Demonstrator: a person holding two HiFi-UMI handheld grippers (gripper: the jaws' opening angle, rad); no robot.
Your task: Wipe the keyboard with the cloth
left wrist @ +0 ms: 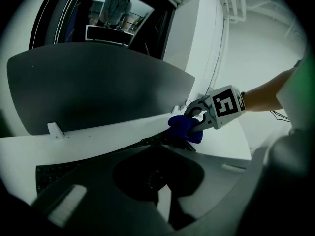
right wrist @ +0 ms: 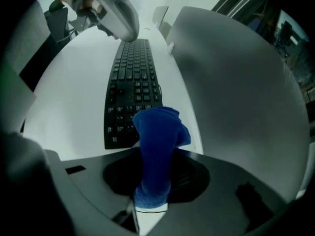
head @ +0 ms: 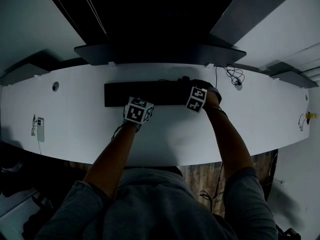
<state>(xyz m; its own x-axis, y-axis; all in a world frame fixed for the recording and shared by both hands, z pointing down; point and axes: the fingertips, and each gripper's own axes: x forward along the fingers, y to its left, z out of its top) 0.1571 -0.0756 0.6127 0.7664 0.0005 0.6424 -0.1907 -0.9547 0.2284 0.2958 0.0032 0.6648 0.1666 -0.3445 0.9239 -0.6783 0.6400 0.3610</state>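
Note:
A black keyboard lies across the white desk in front of the monitor. My right gripper is at its right end, shut on a blue cloth. The cloth hangs forward from the jaws over the keyboard's near corner. From the left gripper view, the right gripper presses the cloth down at the keyboard's far end. My left gripper sits at the keyboard's front edge near the middle, jaws together with nothing between them; its grey fingers show above the keys.
A dark monitor with a wide base stands right behind the keyboard. A phone on a cable lies at the desk's left. Loose cables lie at the back right. The desk's front edge curves close to the person's body.

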